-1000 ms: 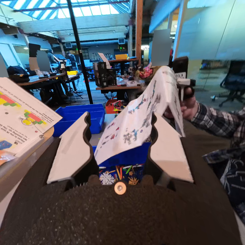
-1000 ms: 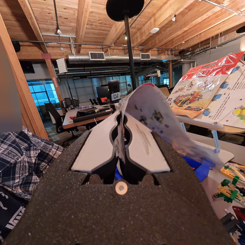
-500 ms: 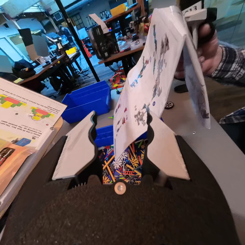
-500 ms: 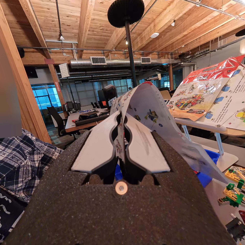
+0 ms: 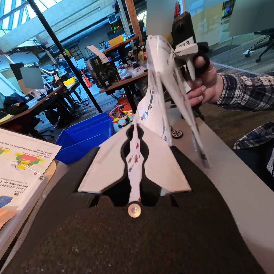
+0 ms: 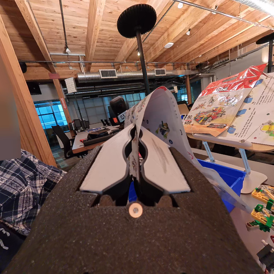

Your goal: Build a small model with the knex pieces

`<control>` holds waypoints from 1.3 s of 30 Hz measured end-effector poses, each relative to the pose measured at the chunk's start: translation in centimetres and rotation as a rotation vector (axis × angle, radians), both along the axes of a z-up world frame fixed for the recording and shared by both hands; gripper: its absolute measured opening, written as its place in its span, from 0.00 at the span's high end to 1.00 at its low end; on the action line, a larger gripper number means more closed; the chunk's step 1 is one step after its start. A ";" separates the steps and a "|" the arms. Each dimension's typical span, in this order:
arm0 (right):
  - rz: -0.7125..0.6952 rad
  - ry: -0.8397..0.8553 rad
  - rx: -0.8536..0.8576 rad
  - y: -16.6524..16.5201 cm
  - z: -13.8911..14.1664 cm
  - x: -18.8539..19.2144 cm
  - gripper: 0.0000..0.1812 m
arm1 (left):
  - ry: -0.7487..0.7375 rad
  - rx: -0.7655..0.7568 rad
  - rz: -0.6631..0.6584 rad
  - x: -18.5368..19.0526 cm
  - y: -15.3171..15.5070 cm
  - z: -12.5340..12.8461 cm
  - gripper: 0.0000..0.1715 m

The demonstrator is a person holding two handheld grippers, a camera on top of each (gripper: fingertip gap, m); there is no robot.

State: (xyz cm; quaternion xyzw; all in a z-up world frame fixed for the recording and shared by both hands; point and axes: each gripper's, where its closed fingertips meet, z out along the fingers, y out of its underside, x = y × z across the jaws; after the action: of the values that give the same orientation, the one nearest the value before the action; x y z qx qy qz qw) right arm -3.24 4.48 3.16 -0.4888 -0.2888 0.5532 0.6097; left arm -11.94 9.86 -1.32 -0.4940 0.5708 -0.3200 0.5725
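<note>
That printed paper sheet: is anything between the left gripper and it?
Nothing visible. The left gripper is shut directly on the sheet, the paper running between its fingers. The right gripper pinches another part of it.

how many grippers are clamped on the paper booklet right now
2. The left gripper pinches the booklet at its lower edge; the right gripper pinches another page, its jaws shut too.
</note>
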 end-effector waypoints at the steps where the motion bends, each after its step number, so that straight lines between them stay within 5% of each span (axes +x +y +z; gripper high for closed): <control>1: -0.006 0.003 0.000 0.1 0.0 0.1 1.00 | -0.011 -0.015 -0.015 0.0 -0.2 0.2 0.99; 7: -0.049 0.028 0.006 0.5 0.5 0.5 1.00 | -0.113 -0.110 -0.146 -0.2 -2.1 1.9 0.96; 22: -0.122 0.081 -0.017 1.7 0.8 1.8 1.00 | -0.202 -0.269 -0.305 -0.4 -3.9 3.0 0.59; 39: -0.246 0.075 -0.014 2.8 0.4 2.4 1.00 | -0.198 -0.288 -0.229 1.8 -3.2 3.6 0.70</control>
State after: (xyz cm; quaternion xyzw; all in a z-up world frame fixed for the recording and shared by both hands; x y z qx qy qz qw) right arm -0.87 7.30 3.60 -0.5038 -0.1997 0.4943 0.6797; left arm -10.16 6.63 2.28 -0.4689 0.5125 -0.5083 0.5090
